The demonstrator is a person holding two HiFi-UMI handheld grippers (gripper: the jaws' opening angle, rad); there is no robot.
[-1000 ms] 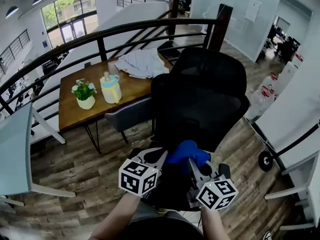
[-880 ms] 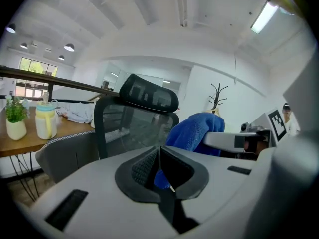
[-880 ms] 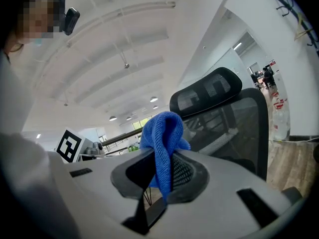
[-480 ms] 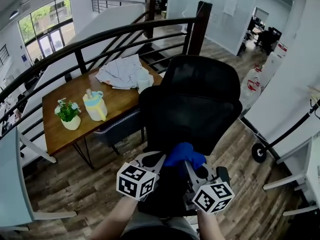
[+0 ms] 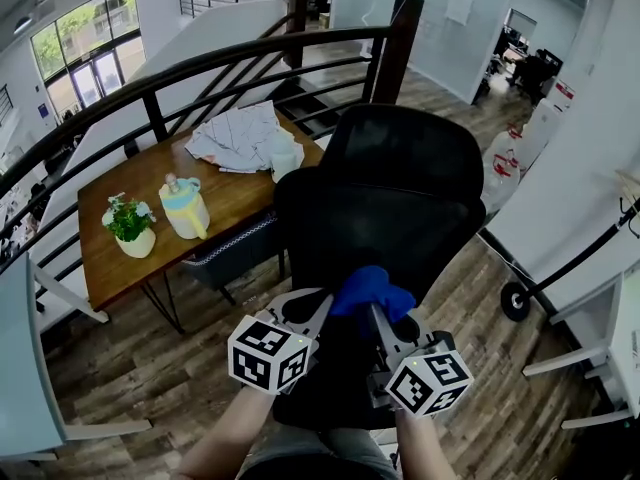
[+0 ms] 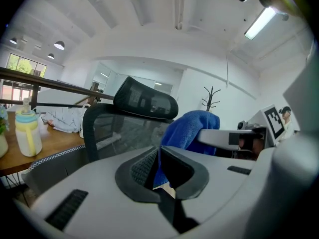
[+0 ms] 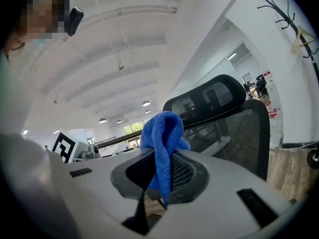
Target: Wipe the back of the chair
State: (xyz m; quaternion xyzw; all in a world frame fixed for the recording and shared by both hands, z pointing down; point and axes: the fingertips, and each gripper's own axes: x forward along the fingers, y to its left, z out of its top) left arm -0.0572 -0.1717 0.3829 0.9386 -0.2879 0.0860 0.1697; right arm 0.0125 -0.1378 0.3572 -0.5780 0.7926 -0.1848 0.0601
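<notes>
Nearest, at the bottom centre of the head view, were two grippers and one blue cloth bunched between them. The right gripper had its fingers closed on the cloth, which rose in a fold above them. The left gripper had its fingers drawn to a narrow slit with a strip of the same cloth in it. The cloth looked soft, light and limp. It would probably wipe best held by the bunch, with a loose pad left free to press flat.

Just beyond, filling the middle of the frame, stood one black chair, its mesh back and headrest facing the person. The cloth was near the back's lower edge; whether it touched could not be told. The mesh would likely give under pressure, and the chair might turn.

Farther off, in the upper left, one wooden tabletop carried one potted plant, one yellow jug and one heap of white fabric.
</notes>
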